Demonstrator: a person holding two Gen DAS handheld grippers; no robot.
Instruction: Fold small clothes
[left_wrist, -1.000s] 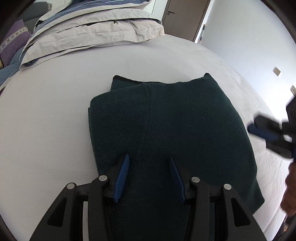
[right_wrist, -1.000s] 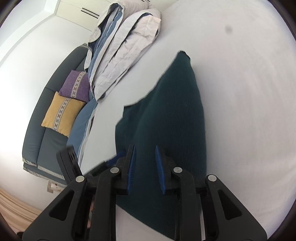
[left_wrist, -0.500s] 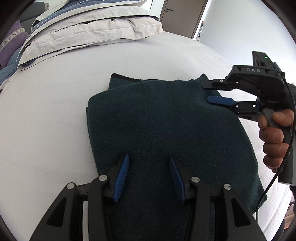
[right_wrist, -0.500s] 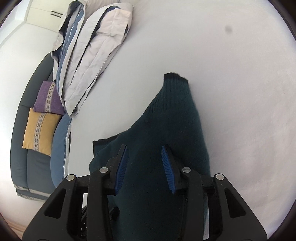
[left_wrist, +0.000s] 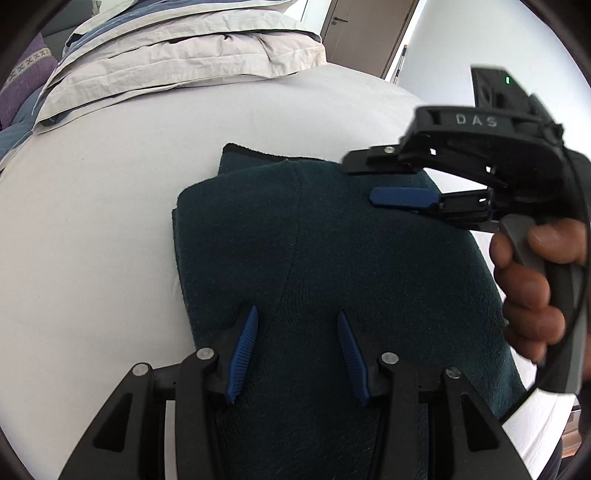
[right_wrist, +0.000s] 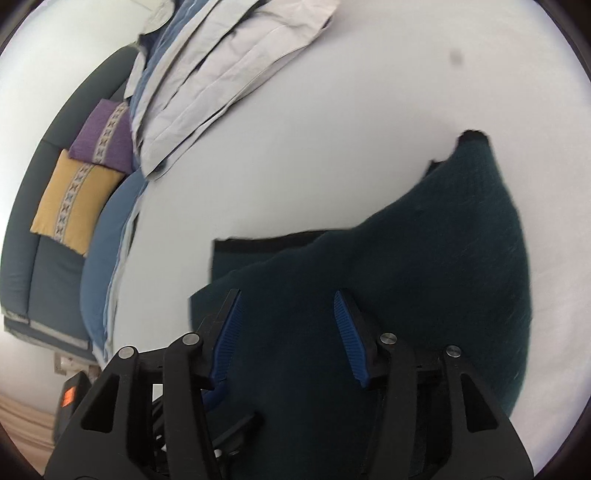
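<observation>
- A dark green knitted garment (left_wrist: 332, 266), folded, with a black ribbed edge along its far side, lies flat on the white bed sheet (left_wrist: 92, 221), filling the middle and near part of the left wrist view.
- The left gripper (left_wrist: 297, 343), black with blue ribbed pads, is released: its fingers stand spread apart over the near part of the garment, with nothing between them.
- The right gripper (left_wrist: 384, 181), black and marked "DAS", reaches in from the right over the far right part of the garment; its jaws are parted and hold no cloth.
- A hand (left_wrist: 532, 288) wraps around the grey handle of the right gripper at the right edge.
- In the right wrist view the right gripper (right_wrist: 286, 332) shows its blue pads spread wide above the dark cloth (right_wrist: 424, 277).
- A stack of folded pale grey and blue-striped bedding (left_wrist: 177, 62) lies at the far left of the bed.
- A purple cushion (right_wrist: 105, 138) and a yellow cushion (right_wrist: 72, 201) rest against a dark grey sofa (right_wrist: 48, 280), beyond the bed's left side.
- A brown wooden door (left_wrist: 365, 29) stands at the far end of the room.
</observation>
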